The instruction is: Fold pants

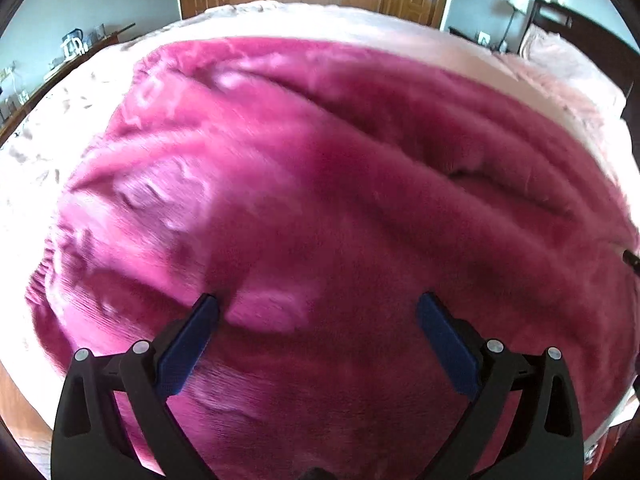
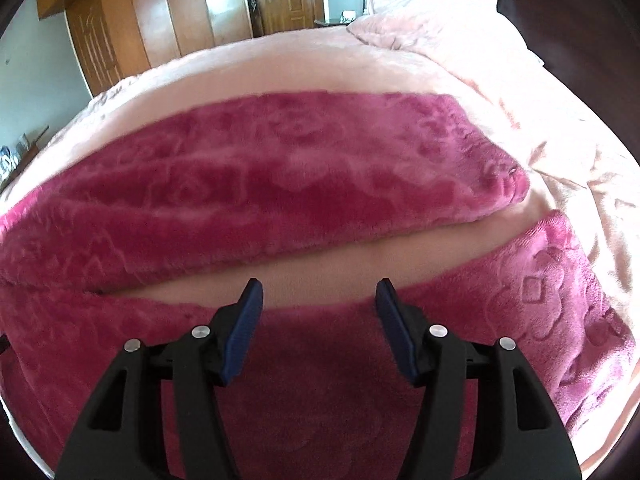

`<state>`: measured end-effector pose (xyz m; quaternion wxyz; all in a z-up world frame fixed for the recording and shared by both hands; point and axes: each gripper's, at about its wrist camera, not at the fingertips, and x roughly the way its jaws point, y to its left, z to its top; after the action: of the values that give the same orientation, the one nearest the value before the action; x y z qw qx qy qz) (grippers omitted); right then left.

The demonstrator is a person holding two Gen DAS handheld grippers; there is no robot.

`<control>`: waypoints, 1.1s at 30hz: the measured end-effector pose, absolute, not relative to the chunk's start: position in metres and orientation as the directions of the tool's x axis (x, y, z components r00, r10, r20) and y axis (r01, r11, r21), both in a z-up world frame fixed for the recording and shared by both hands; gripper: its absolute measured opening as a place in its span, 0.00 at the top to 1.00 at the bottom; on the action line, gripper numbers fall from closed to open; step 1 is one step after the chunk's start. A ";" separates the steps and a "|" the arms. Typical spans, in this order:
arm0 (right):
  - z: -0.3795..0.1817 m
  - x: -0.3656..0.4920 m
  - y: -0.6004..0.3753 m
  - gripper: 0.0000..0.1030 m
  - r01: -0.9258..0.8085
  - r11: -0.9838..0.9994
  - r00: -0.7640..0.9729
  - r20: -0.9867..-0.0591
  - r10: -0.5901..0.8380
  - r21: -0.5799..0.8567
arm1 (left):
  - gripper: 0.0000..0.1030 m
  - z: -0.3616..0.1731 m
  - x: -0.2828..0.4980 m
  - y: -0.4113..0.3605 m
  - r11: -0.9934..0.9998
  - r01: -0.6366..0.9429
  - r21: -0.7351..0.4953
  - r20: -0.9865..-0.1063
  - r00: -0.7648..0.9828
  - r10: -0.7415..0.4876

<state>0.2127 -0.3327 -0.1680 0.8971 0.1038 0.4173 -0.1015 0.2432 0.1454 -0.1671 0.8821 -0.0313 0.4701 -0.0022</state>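
Magenta plush embossed pants (image 2: 280, 184) lie spread on the pale pink bed (image 2: 304, 64) beneath both released tools, left tool (image 1: 318, 312) and right tool (image 2: 319, 300); pinch the near leg's edge squarely, I judge.

I count one pair of magenta plush pants (image 2: 280, 184), with two legs showing in the right wrist view: the far leg (image 2: 304, 160) and the near leg (image 2: 532, 296), with a strip of bedding between them. In the left wrist view I see the same pants (image 1: 340, 200) as a single blurred mass. There is one bed (image 2: 280, 68) under a pale pink cover, and one pillow (image 2: 432, 12) at its head. I have two hand-held grippers: the left hand-held gripper (image 1: 318, 312) and the right hand-held gripper (image 2: 319, 294), each with two blue-padded fingers. I count one lamp (image 1: 518, 2) in the left wrist view. I cannot count the small items on the far shelf (image 1: 76, 46).
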 end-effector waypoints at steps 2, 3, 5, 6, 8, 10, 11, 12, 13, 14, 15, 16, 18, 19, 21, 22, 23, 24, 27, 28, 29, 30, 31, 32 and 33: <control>-0.159 0.215 -0.331 0.41 0.279 0.953 0.647 -0.756 -0.098 0.115 | 0.05 -0.157 0.246 0.155 0.998 -0.039 -0.052 -0.816 0.577 -0.020; -0.156 0.216 -0.331 0.41 0.279 0.953 0.652 -0.752 -0.096 0.119 | 0.05 -0.152 0.249 0.163 0.997 -0.046 -0.055 -0.810 0.586 -0.018; -0.149 0.220 -0.326 0.41 0.274 0.954 0.666 -0.740 -0.097 0.122 | 0.05 -0.144 0.258 0.180 0.996 -0.067 -0.061 -0.805 0.594 -0.009; -0.147 0.222 -0.323 0.41 0.269 0.956 0.671 -0.736 -0.096 0.121 | 0.05 -0.139 0.263 0.192 0.994 -0.090 -0.056 -0.799 0.601 0.009; -0.143 0.229 -0.317 0.41 0.261 0.959 0.676 -0.730 -0.097 0.114 | 0.05 -0.130 0.273 0.211 0.991 -0.123 -0.046 -0.785 0.618 0.040; -0.141 0.236 -0.309 0.41 0.257 0.960 0.680 -0.727 -0.098 0.111 | 0.05 -0.119 0.289 0.236 0.986 -0.159 -0.045 -0.766 0.639 0.068; -0.140 0.239 -0.307 0.41 0.257 0.960 0.681 -0.725 -0.099 0.110 | 0.05 -0.115 0.295 0.245 0.984 -0.168 -0.052 -0.759 0.648 0.071; -0.139 0.241 -0.304 0.41 0.257 0.960 0.684 -0.723 -0.100 0.110 | 0.05 -0.109 0.305 0.258 0.981 -0.183 -0.066 -0.748 0.660 0.072; -0.139 0.245 -0.301 0.41 0.255 0.960 0.686 -0.721 -0.098 0.113 | 0.05 -0.105 0.317 0.271 0.977 -0.198 -0.078 -0.738 0.670 0.077; -0.139 0.248 -0.298 0.41 0.254 0.961 0.686 -0.721 -0.096 0.114 | 0.05 -0.102 0.329 0.282 0.974 -0.208 -0.087 -0.731 0.678 0.079; -0.140 0.251 -0.296 0.41 0.253 0.961 0.686 -0.721 -0.095 0.114 | 0.05 -0.099 0.338 0.291 0.972 -0.215 -0.091 -0.724 0.684 0.084; -0.141 0.254 -0.293 0.41 0.251 0.961 0.684 -0.723 -0.092 0.114 | 0.05 -0.098 0.348 0.299 0.971 -0.220 -0.088 -0.719 0.689 0.091; -0.144 0.259 -0.288 0.41 0.242 0.964 0.680 -0.728 -0.086 0.112 | 0.05 -0.099 0.374 0.318 0.971 -0.228 -0.074 -0.718 0.688 0.106; -0.144 0.262 -0.286 0.41 0.237 0.966 0.677 -0.731 -0.086 0.105 | 0.05 -0.101 0.386 0.326 0.969 -0.238 -0.071 -0.719 0.686 0.115; -0.146 0.266 -0.284 0.41 0.234 0.967 0.676 -0.732 -0.089 0.099 | 0.05 -0.105 0.408 0.343 0.967 -0.233 -0.107 -0.720 0.689 0.087; -0.146 0.268 -0.284 0.41 0.237 0.966 0.674 -0.733 -0.091 0.099 | 0.05 -0.108 0.412 0.351 0.963 -0.240 -0.121 -0.723 0.686 0.080; -0.146 0.270 -0.284 0.41 0.240 0.966 0.673 -0.734 -0.092 0.100 | 0.05 -0.110 0.421 0.358 0.960 -0.245 -0.134 -0.726 0.684 0.073; -0.146 0.272 -0.285 0.41 0.244 0.964 0.671 -0.736 -0.091 0.104 | 0.05 -0.115 0.429 0.364 0.957 -0.245 -0.154 -0.734 0.677 0.055; -0.149 0.278 -0.292 0.41 0.263 0.954 0.661 -0.747 -0.071 0.142 | 0.05 -0.133 0.449 0.377 0.952 -0.252 -0.172 -0.762 0.647 0.034; -0.150 0.278 -0.293 0.41 0.266 0.953 0.660 -0.748 -0.072 0.143 | 0.05 -0.137 0.455 0.379 0.952 -0.253 -0.176 -0.768 0.639 0.028; -0.150 0.279 -0.293 0.41 0.266 0.954 0.659 -0.748 -0.076 0.138 | 0.06 -0.142 0.458 0.378 0.952 -0.250 -0.178 -0.775 0.632 0.021; -0.151 0.279 -0.293 0.41 0.266 0.955 0.659 -0.748 -0.080 0.132 | 0.17 -0.147 0.464 0.378 0.953 -0.235 -0.189 -0.782 0.623 -0.002; -0.152 0.279 -0.294 0.41 0.268 0.956 0.657 -0.749 -0.088 0.123 | 0.33 -0.150 0.469 0.378 0.954 -0.218 -0.207 -0.787 0.616 -0.030; -0.154 0.280 -0.295 0.41 0.270 0.955 0.654 -0.751 -0.092 0.119 | 0.41 -0.154 0.473 0.376 0.952 -0.200 -0.231 -0.793 0.606 -0.065; -0.156 0.280 -0.297 0.41 0.274 0.954 0.650 -0.754 -0.093 0.118 | 0.53 -0.157 0.477 0.376 0.948 -0.185 -0.258 -0.796 0.597 -0.100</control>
<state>0.2800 -0.2972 -0.1558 0.9015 0.1114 0.4057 -0.1019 0.4773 0.3762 -0.1567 0.8794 -0.1588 0.4481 0.0241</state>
